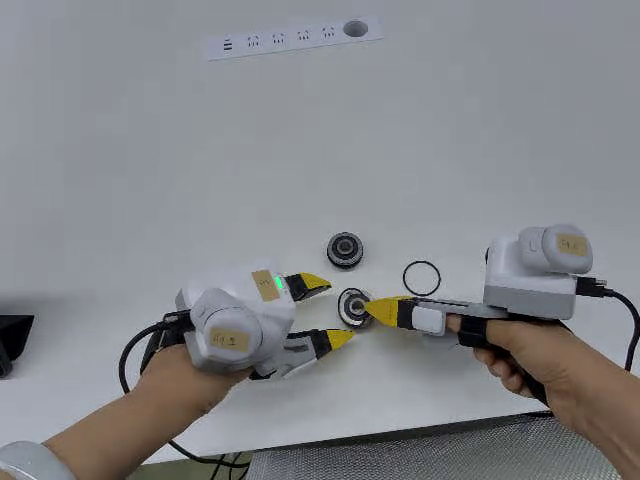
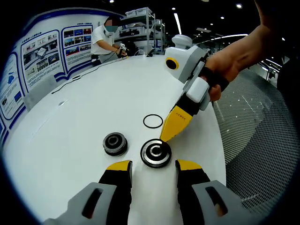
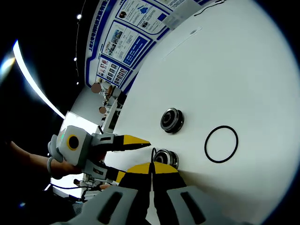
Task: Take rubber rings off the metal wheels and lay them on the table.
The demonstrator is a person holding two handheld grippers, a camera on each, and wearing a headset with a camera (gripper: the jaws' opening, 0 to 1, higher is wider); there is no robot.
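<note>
Two metal wheels lie on the white table. The far wheel [image 1: 345, 250] [image 2: 115, 143] [image 3: 171, 120] lies apart from both grippers. The near wheel [image 1: 353, 307] [image 2: 156, 153] [image 3: 168, 158] sits just ahead of my left gripper [image 1: 325, 312] [image 2: 153, 165], which is open with a jaw to each side of it. My right gripper [image 1: 377, 310] [image 3: 151, 168] is shut at this wheel's rim, and a thin black strand of its rubber ring [image 3: 153, 152] rises from the tips. One loose rubber ring [image 1: 421, 278] [image 2: 153, 121] [image 3: 221, 144] lies flat beyond the wheels.
A white power strip [image 1: 295, 38] lies at the far edge of the table. A black object [image 1: 12, 342] sits at the left border. The table's front edge [image 1: 400, 432] runs just below my hands, with a cable [image 1: 135, 350] trailing off the left gripper.
</note>
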